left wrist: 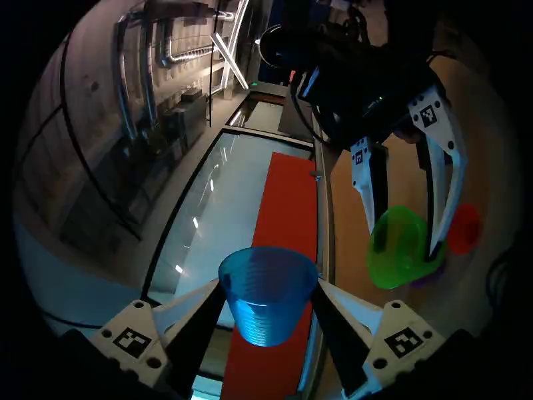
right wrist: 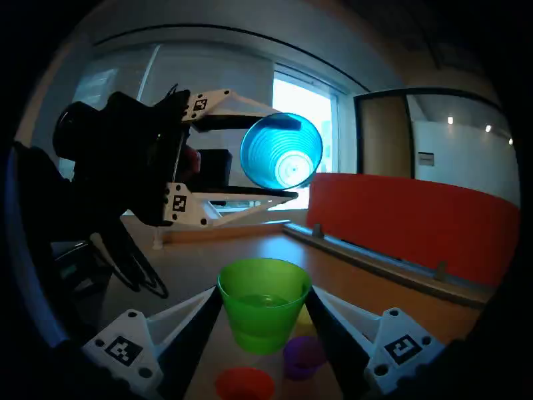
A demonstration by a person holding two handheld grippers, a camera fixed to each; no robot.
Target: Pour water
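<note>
Left gripper view: left gripper (left wrist: 269,288) clamps a ribbed translucent blue cup (left wrist: 268,313); right gripper (right wrist: 264,293) clamps a smooth translucent green cup (right wrist: 263,320) holding water over wooden table (right wrist: 200,263)

The water cup (right wrist: 264,303) sits between the right gripper's (right wrist: 264,293) fingers, seemingly lifted off the table (right wrist: 200,267), with water in its bottom. Above it and slightly right, the tipped cup (right wrist: 281,151) lies on its side between the left gripper's (right wrist: 294,155) fingers, mouth toward the right gripper. Below the water cup, on the table, stand a small cup (right wrist: 303,357) to its right and a near cup (right wrist: 244,383) to its left. The panel (right wrist: 426,220) stands behind and right of the water cup.
</note>
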